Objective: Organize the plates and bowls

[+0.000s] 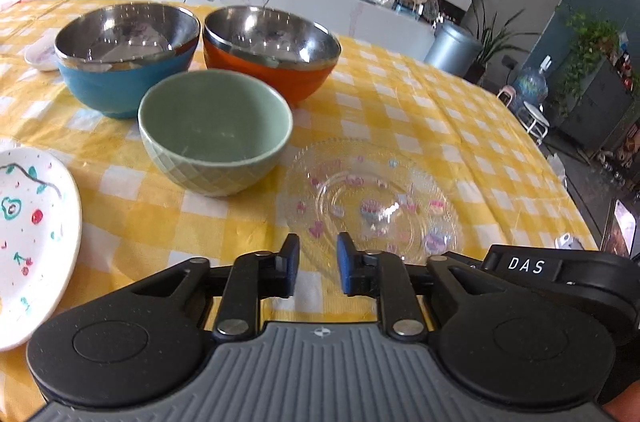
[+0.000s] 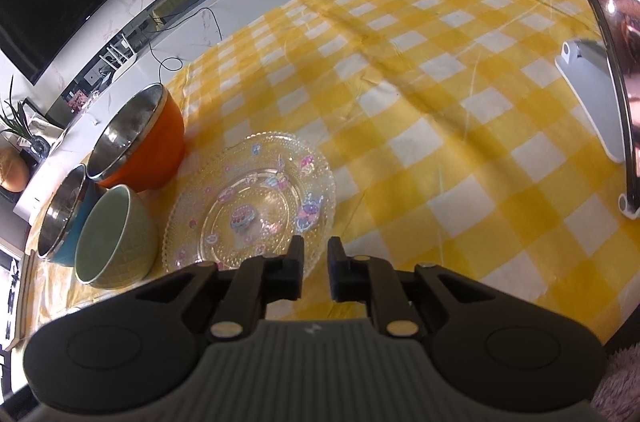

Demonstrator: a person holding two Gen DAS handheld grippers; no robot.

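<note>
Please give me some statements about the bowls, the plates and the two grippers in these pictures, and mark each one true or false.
1. The green bowl is empty. True.
2. The glass plate is stacked on the white plate. False: it lies alone on the tablecloth, to the right of the green bowl.
3. The blue bowl and the orange bowl have metal insides. True.
4. The left gripper holds the green bowl. False: nothing is between its fingers.
5. The right gripper grips the glass plate. False: its narrow gap is empty.
</note>
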